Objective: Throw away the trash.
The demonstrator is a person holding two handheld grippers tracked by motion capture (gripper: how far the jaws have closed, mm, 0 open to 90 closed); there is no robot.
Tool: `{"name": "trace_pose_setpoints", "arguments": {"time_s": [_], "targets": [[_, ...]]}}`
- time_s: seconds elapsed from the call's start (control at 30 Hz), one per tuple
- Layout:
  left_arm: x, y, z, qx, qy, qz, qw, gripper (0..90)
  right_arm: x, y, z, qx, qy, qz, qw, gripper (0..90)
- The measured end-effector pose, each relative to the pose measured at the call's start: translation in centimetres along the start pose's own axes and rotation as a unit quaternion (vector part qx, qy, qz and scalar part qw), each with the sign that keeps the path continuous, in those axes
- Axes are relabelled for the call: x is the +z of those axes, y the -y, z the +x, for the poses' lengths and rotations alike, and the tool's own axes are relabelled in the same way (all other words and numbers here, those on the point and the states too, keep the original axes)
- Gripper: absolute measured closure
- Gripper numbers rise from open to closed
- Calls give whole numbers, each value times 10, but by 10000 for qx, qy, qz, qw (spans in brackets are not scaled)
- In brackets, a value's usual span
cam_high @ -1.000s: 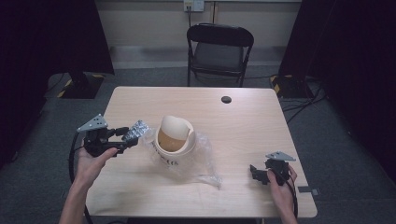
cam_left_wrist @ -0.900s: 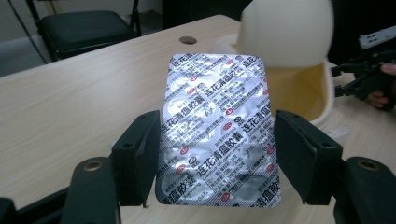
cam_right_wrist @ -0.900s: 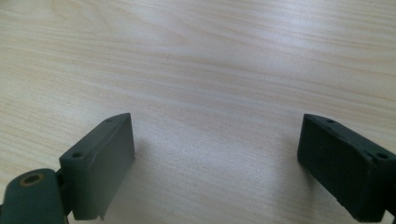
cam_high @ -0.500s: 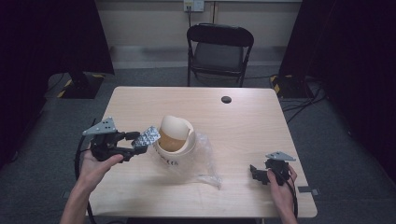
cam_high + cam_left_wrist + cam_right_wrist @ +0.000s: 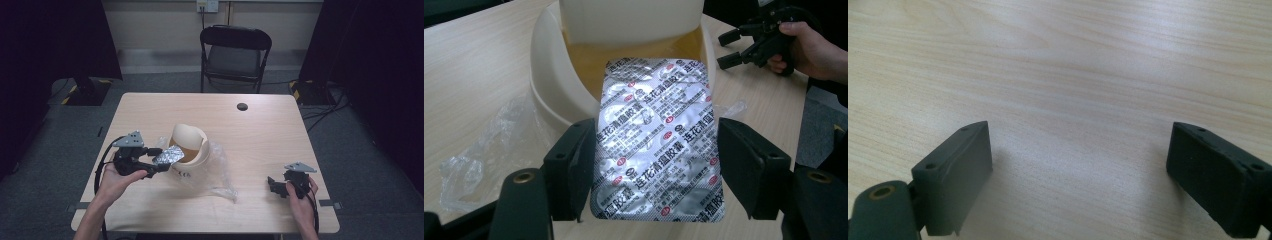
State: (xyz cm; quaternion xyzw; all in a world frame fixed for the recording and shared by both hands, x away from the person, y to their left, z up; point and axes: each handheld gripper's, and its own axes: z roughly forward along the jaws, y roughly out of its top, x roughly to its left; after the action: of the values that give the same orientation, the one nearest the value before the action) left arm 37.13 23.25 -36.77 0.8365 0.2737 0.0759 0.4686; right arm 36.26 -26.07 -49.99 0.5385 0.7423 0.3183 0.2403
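Two hand-held grippers: my left hand-held gripper [image 5: 656, 165] pinches a silver foil blister sheet [image 5: 658, 140] at the cream plastic tub [image 5: 189, 150]; my right hand-held gripper [image 5: 1080, 175] rests spread over the pale wooden worktop [image 5: 1063, 60].

Shiny foil blister pack [image 5: 656, 140], crinkled clear plastic bag [image 5: 484, 150], matt wooden table [image 5: 1073, 65].

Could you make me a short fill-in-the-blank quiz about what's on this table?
1. The left gripper holds a silver ____ pack over the cream container.
2. The right gripper has its jaws ____ above bare wood.
3. Crumpled clear ____ lies on the table beside the container.
4. Behind the table stands a black ____.

Missing words: blister; open; plastic; chair
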Motion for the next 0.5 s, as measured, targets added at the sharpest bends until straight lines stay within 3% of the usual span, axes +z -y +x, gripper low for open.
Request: {"name": "trace_pose_setpoints", "arguments": {"time_s": [0.43, 0.5], "targets": [[0, -12, -2, -48, -72, -240, 9997, 341, 0, 0, 0, 3, 0, 1, 10000, 104], [2, -14, -2, 42, -124, -222, 9997, 342, 0, 0, 0, 3, 0, 2, 10000, 104]]}}
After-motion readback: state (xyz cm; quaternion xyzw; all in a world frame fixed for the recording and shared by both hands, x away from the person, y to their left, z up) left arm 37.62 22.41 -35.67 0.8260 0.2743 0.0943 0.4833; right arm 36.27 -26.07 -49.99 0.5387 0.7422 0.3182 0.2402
